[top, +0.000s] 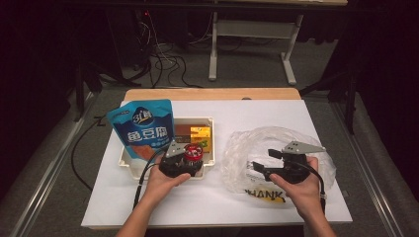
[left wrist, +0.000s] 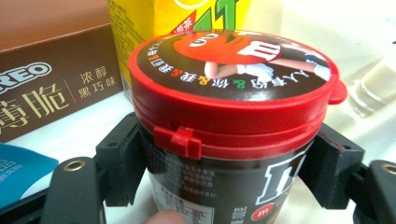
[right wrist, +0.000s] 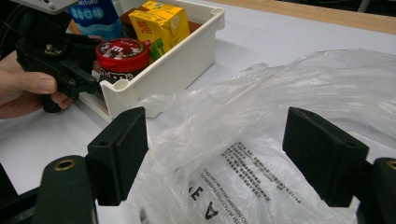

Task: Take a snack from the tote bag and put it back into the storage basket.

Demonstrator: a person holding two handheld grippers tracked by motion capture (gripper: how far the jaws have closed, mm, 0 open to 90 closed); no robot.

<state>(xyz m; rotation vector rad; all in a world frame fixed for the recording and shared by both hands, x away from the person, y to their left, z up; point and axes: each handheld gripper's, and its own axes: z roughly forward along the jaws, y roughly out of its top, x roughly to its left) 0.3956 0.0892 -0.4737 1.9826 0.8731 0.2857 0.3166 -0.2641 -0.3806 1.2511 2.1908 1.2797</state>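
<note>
Left gripper (left wrist: 224, 182) jaws clamp the red-lidded candy tub (left wrist: 229, 121).

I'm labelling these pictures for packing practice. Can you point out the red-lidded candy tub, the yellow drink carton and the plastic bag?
candy tub (left wrist: 233, 60), left gripper view, on its red lid.
drink carton (right wrist: 161, 23), right gripper view, on its yellow side.
plastic bag (top: 257, 140), high view, on its crumpled upper part.

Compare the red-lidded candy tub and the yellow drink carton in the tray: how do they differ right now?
The candy tub is round, dark-walled with a red snap lid; the yellow drink carton is a square-edged box. The tub sits between the left gripper pads, which clamp its sides; the carton stands untouched behind it. Both stand upright in the white tray.
</note>
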